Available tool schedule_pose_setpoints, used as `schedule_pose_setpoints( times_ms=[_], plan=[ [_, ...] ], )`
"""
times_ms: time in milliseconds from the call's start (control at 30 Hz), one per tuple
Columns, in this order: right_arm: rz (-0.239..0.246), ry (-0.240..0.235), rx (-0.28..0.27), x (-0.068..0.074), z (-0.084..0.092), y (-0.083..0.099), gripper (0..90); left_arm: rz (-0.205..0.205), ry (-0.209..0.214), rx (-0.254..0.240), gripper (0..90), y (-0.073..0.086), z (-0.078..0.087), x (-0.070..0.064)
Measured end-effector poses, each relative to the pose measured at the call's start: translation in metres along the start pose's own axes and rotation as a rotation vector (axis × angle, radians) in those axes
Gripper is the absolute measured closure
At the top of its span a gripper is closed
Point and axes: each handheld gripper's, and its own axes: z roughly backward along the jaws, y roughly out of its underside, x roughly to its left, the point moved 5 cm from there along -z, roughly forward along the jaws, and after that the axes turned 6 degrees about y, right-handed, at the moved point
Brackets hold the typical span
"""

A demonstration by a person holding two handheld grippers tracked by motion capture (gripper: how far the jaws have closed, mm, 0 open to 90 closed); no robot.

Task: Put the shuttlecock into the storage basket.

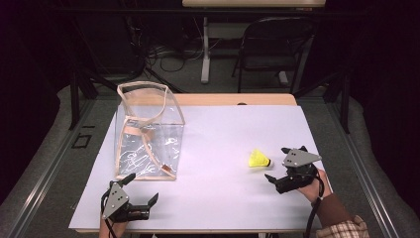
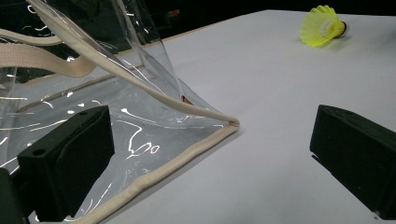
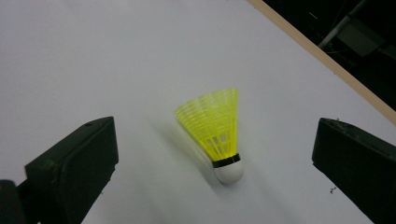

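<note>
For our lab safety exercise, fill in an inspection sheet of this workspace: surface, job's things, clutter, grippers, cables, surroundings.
Surface: white table top, wooden edge at the far side.
Job's things: yellow shuttlecock lying on its side; clear bag with beige trim standing open.
Clutter: nothing seen.
Grippers: left claw open, near the bag's corner; right claw open, beside the shuttlecock, not touching.
Cables: one trails from each claw; more lie on the floor beyond.
Surroundings: dark room, folding chair, another table's leg.
</note>
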Motion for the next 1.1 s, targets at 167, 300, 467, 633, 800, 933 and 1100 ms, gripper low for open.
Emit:
schedule_pose_setpoints(
  times_ms=[167,300,467,633,800,933,1100],
  plan=[
    [0.007,-0.01,0.018,-0.004,-0.002,-0.002,0.0,0.0,-0.002,0.0,0.0,0.0,0.0,0.0],
    [0.01,-0.015,0.03,-0.007,-0.003,-0.003,0.0,0.001,-0.001,0.0,0.0,0.0,0.0,0.0],
    [0.016,-0.026,0.041,-0.01,-0.005,-0.004,0.0,0.001,-0.001,0.0,0.0,0.0,0.0,0.0],
    [0.024,-0.042,0.061,-0.012,-0.009,-0.005,0.0,0.001,-0.004,-0.001,0.0,0.0,0.0,0.0],
    [0.032,-0.06,0.074,-0.014,-0.011,-0.007,0.0,0.008,-0.003,-0.001,0.0,0.0,0.0,0.0],
    [0.043,-0.073,0.085,-0.015,-0.013,-0.009,0.0,0.006,-0.002,0.0,0.0,0.0,0.0,0.0],
    [0.062,-0.085,0.093,-0.018,-0.015,-0.013,0.0,0.005,-0.002,0.001,0.0,0.0,0.0,0.0]
  ],
)
